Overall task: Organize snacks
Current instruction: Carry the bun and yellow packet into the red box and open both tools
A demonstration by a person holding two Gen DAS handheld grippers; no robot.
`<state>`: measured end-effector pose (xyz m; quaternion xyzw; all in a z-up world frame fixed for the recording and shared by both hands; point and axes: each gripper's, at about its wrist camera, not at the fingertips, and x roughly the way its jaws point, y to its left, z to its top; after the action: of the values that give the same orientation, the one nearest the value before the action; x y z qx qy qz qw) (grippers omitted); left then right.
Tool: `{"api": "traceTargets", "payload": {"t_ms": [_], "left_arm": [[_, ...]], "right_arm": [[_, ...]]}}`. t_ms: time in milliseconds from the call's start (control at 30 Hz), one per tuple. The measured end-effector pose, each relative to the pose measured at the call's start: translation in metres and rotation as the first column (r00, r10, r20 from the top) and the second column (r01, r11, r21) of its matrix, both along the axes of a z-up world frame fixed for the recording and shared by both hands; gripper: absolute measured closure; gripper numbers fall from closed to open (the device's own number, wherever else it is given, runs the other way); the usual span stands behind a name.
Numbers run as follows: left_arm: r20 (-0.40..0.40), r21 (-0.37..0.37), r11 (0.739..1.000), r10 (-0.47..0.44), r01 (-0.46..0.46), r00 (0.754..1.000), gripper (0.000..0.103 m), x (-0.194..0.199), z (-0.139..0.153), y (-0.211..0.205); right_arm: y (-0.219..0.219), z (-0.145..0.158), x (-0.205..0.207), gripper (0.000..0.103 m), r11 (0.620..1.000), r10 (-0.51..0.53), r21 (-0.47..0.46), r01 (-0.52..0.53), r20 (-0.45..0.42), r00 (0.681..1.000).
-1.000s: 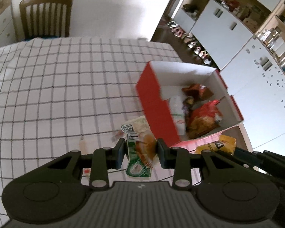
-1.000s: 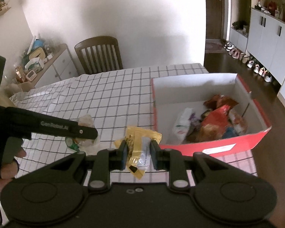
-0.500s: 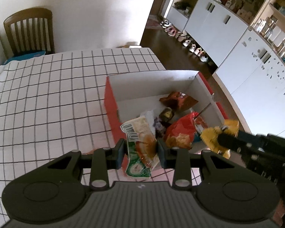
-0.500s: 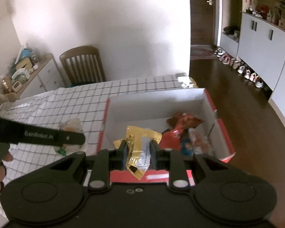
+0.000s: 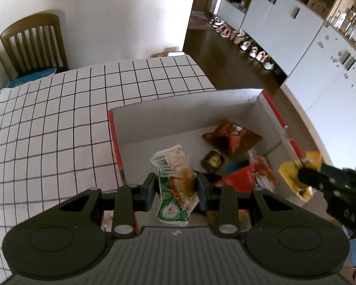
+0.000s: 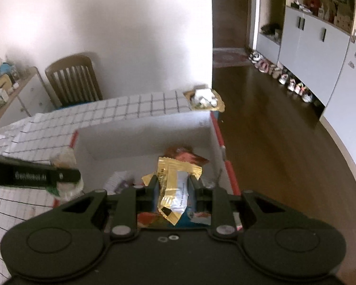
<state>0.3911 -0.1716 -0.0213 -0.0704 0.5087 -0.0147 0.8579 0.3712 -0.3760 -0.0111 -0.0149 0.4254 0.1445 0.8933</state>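
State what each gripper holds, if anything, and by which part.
Left gripper: the green-and-white packet, pinched across its middle. Right gripper: the gold packet, also pinched across its middle. Both hang over the red box.

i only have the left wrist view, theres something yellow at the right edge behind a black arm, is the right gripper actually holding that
Observer: Yes. In the right wrist view the right gripper has its jaws shut on the yellow packet, which has a white printed panel down its middle.
Operator: is it over the box
Observer: It looks so: the packet hangs in front of the white inside of the red box, with the red-brown bag just beyond it.
Operator: anything else in there i cant see
Observer: A white packet lies near the left side of the box in that view.
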Motion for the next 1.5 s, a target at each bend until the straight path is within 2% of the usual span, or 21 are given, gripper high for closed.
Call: {"api": "traceTargets", "payload": {"t_ms": [300, 500, 767, 833, 900, 967, 1100, 1233, 1367, 1500], "left_arm": [[-0.051, 0.042, 0.999, 0.012, -0.009, 0.999, 0.068, 0.035, -0.032, -0.01], [-0.086, 0.045, 0.999, 0.023, -0.019, 0.996, 0.068, 0.041, -0.052, -0.016], [-0.107, 0.055, 0.998, 0.027, -0.021, 0.994, 0.068, 0.039, -0.064, -0.019], [-0.105, 0.057, 0.998, 0.031, -0.025, 0.994, 0.065, 0.039, -0.063, -0.019], [-0.096, 0.065, 0.997, 0.038, -0.032, 0.995, 0.045, 0.038, -0.061, -0.018], [-0.075, 0.07, 0.997, 0.039, -0.034, 0.996, 0.039, 0.035, -0.057, -0.017], [-0.051, 0.065, 0.998, 0.023, -0.019, 0.998, 0.038, 0.029, -0.047, -0.018], [-0.032, 0.053, 0.999, 0.005, -0.003, 0.999, 0.038, 0.021, -0.038, -0.017], [-0.012, 0.039, 0.999, -0.014, 0.015, 1.0, 0.038, 0.009, -0.028, -0.016], [0.012, 0.025, 0.999, -0.035, 0.035, 0.999, 0.038, -0.005, -0.016, -0.012]], "right_arm": [[-0.003, -0.033, 0.01, 0.079, 0.999, 0.007, -0.046, -0.01, -0.066, 0.998], [-0.001, -0.046, 0.018, 0.079, 0.999, 0.01, -0.044, -0.015, -0.094, 0.996], [-0.001, -0.057, 0.021, 0.078, 0.999, 0.027, -0.035, -0.032, -0.138, 0.99], [-0.002, -0.058, 0.02, 0.077, 0.999, 0.025, -0.035, -0.031, -0.144, 0.989], [-0.003, -0.059, 0.02, 0.076, 0.999, 0.022, -0.021, -0.026, -0.155, 0.988], [-0.003, -0.059, 0.02, 0.074, 1.0, 0.022, -0.008, -0.023, -0.16, 0.987], [-0.003, -0.055, 0.015, 0.067, 1.0, 0.028, 0.003, -0.028, -0.148, 0.989], [-0.004, -0.047, 0.009, 0.051, 1.0, 0.028, 0.01, -0.027, -0.125, 0.992], [-0.004, -0.037, 0.002, 0.041, 0.999, 0.027, 0.02, -0.025, -0.102, 0.994], [-0.003, -0.026, -0.007, 0.036, 1.0, 0.023, 0.023, -0.021, -0.078, 0.997]]}}
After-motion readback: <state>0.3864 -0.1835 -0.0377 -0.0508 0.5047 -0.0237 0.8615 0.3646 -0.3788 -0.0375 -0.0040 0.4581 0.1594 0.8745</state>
